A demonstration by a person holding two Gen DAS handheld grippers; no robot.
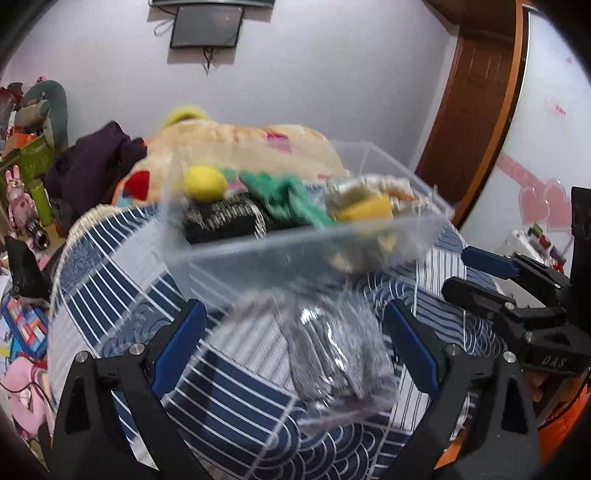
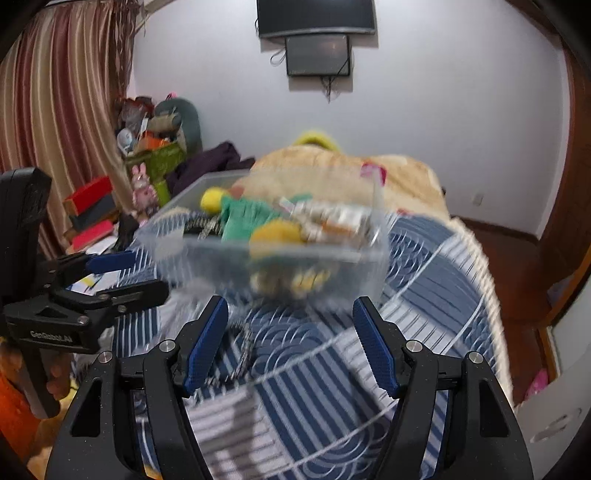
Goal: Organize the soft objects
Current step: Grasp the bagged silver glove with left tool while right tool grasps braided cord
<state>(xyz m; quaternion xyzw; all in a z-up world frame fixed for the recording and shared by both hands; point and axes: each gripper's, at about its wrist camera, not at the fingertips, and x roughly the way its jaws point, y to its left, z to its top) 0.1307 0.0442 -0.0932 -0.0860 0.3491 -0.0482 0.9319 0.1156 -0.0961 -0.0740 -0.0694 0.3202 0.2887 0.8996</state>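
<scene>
Blue-and-white patterned bedding [image 1: 236, 391] covers the bed on which everything sits, with a lilac wall and a dark wall-mounted screen [image 1: 207, 26] behind it. At the far left of the left wrist view, a cluttered shelf area holds a pink rabbit figure [image 1: 16, 192] and a green bottle [image 1: 41, 201], and a dark purple garment [image 1: 96, 162] lies heaped beside a beige patterned blanket [image 1: 236, 144].

Moving right, the left gripper [image 1: 295, 339] has its blue-padded fingers [image 1: 181, 343] spread wide, holding nothing; a blurred clear plastic packet of grey material [image 1: 340, 354] lies on the bedding between them. Just beyond stands a clear plastic bin [image 1: 295, 243] holding soft items: a yellow plush ball [image 1: 205, 182], a black-and-white knit piece [image 1: 225, 218], a green cloth [image 1: 288, 199], a yellow sponge-like block [image 1: 369, 210] and pale crumpled items behind it, too blurred to name.

Further right, the right gripper [image 2: 291, 343] likewise has its fingers [image 2: 205, 343] spread apart and empty, pointed at the bin's near wall. A black-and-white cord-like piece [image 2: 243, 350] lies on the bedding near its left finger. A brown wooden door frame [image 1: 476, 92] closes off the right side.
</scene>
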